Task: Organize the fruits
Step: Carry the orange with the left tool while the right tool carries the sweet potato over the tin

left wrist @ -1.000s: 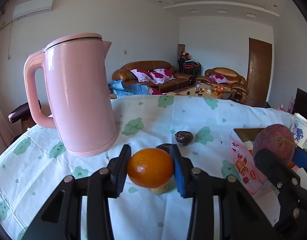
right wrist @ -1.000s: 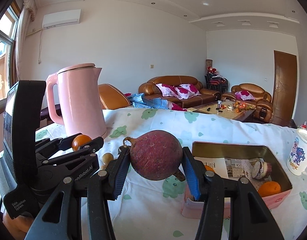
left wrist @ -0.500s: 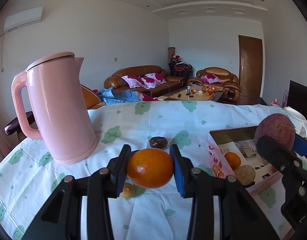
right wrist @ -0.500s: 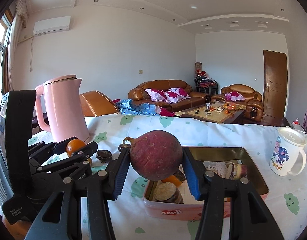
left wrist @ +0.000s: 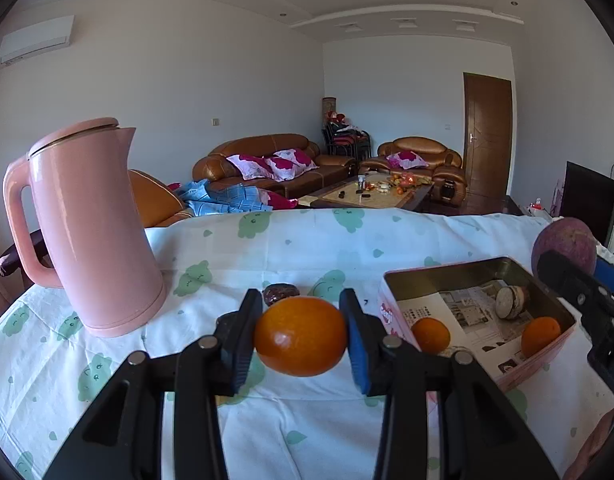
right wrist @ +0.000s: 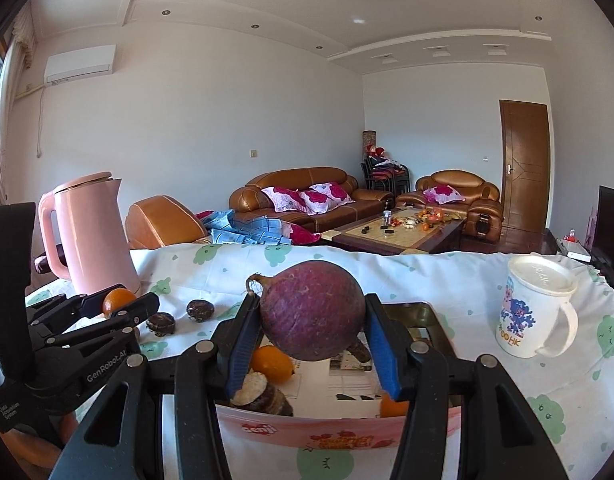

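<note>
The sorting looks roughly half done, by my reckoning. The pink tin box (right wrist: 307, 426) on the cloth-covered table (left wrist: 307, 240) already holds two oranges (left wrist: 430, 335), one near its front corner and one toward the right wall, plus a cut brown-skinned piece with a pale face (left wrist: 511, 303) that I can't name for certain, all lying on a printed paper liner.

Two more fruits are on their way. The right gripper (right wrist: 313, 344) is pinching a big purple-red fruit (right wrist: 312, 310), a passion fruit by the look of it, and holds it above the box's near side. The left gripper (left wrist: 301, 336) is clamped on an orange (left wrist: 301, 335), in the air over the cloth just left of the box.

Still loose on the cloth between the pink kettle (left wrist: 87, 228) and the box are two small dark wrinkled fruits (right wrist: 200, 310); more may be hidden behind the grippers.

The lidded white mug (right wrist: 533, 306) stands right of the box; its contents can't be seen.
</note>
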